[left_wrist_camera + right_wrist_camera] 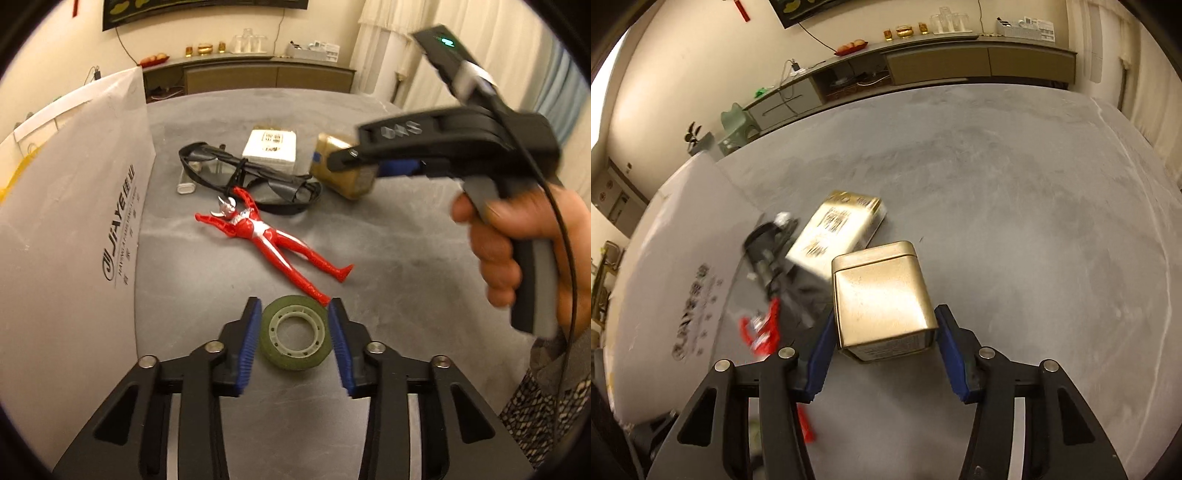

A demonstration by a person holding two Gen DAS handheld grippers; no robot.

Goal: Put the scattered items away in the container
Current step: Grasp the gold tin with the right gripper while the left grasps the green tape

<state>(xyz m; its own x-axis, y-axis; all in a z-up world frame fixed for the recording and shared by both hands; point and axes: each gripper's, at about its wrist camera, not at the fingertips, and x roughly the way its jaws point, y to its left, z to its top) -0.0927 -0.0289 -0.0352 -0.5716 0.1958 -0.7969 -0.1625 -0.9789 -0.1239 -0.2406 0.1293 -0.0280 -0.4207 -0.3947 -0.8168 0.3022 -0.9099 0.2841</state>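
My left gripper (293,338) is open with its blue pads either side of a green tape roll (294,339) lying flat on the grey table (406,258); whether the pads touch it is unclear. My right gripper (884,341) is shut on a gold tin (881,299) and holds it above the table; it also shows in the left wrist view (340,173). A red toy figure (269,240), black glasses (251,177) and a white packet (271,146) lie beyond. The white container (66,229) stands at the left.
A small clear item (185,186) lies by the glasses. The white packet (838,229) lies just behind the held tin. A sideboard (258,74) with glassware stands beyond the table's far edge. The table's right half (1034,221) is bare grey surface.
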